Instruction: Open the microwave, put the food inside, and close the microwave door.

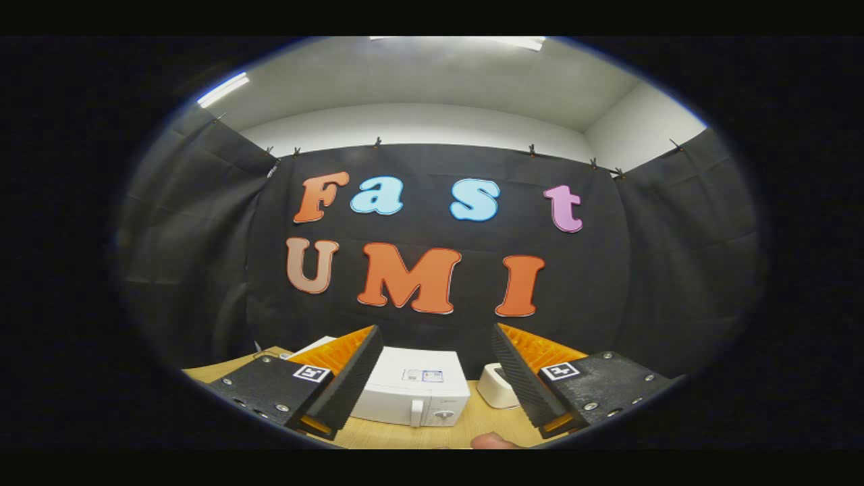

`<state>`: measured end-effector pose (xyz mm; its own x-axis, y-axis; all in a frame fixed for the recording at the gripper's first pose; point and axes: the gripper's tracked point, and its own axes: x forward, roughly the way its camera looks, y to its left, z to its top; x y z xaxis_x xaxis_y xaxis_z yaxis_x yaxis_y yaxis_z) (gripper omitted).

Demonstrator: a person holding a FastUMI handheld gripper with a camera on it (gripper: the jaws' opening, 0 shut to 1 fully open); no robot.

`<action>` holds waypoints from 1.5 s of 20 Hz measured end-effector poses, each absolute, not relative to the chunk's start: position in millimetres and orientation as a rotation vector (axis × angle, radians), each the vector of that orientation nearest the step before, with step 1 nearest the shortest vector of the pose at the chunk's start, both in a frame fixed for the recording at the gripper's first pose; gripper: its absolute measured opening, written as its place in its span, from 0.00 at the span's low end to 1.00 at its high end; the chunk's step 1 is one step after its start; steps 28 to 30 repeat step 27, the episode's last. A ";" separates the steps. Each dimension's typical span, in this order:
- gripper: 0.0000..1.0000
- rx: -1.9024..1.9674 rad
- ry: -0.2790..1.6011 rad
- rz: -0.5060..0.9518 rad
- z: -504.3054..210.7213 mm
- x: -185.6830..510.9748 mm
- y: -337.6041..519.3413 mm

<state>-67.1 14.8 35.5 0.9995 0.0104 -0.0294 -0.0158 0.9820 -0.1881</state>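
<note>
Microwave [412, 395] sat on tabletop [418, 435], door shut, at 12 o'clock beyond the gripper [432, 378]; fingers wide, holding nothing. White dish [496, 388] at microwave's 3 o'clock. Fits either before opening or after closing.

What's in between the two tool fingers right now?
In the gripper view, the open tool frames the white microwave, door closed, on the wooden table beyond its fingers. A small white container sits beside the microwave, near one finger. Nothing is held.
</note>
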 end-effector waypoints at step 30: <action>0.98 -0.239 -0.029 -0.036 56.3 -39.8 -25.3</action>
